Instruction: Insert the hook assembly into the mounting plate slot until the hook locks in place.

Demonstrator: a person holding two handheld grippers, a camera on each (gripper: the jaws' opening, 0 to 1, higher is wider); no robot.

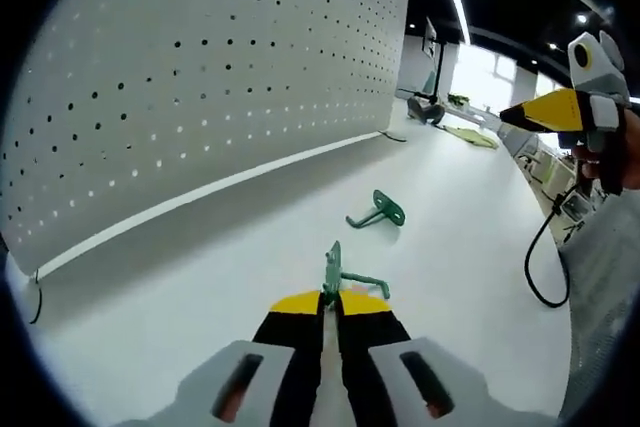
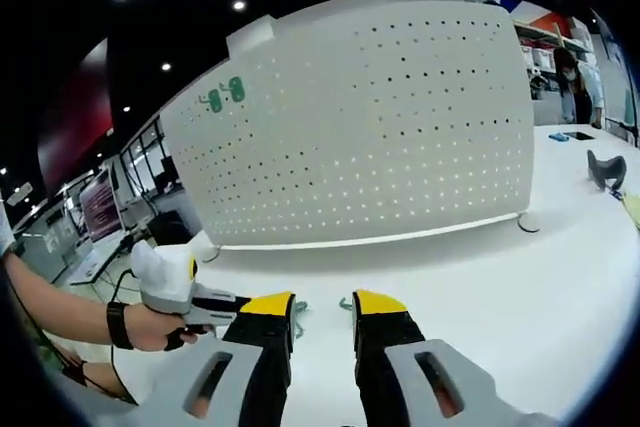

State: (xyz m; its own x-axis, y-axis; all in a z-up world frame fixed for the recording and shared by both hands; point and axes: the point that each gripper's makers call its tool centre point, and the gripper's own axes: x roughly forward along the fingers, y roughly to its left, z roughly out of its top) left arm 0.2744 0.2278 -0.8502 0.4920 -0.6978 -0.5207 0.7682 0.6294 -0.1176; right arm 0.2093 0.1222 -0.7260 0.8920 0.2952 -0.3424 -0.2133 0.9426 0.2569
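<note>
While my left tongs (image 1: 331, 299) sit low over the white worktop (image 1: 470, 247), their yellow-tipped jaws are pressed together on a green hook (image 1: 340, 277), pinching its upright flat plate so that the bent rod sticks out to one side just above the surface. A second green hook (image 1: 379, 211) lies loose on the worktop a little further on, apart from the first. Along the far edge stands the white pegboard (image 1: 200, 77), upright and full of small holes. My right tongs (image 1: 560, 107) hang raised at the side of the left gripper view, a black cable looping down from them. In the right gripper view my right tongs (image 2: 322, 309) are spread, nothing between the jaws, facing the pegboard (image 2: 380, 117). Two green pieces (image 2: 224, 94) sit near the board's upper corner. My left hand (image 2: 150, 325) grips the other tool.
</note>
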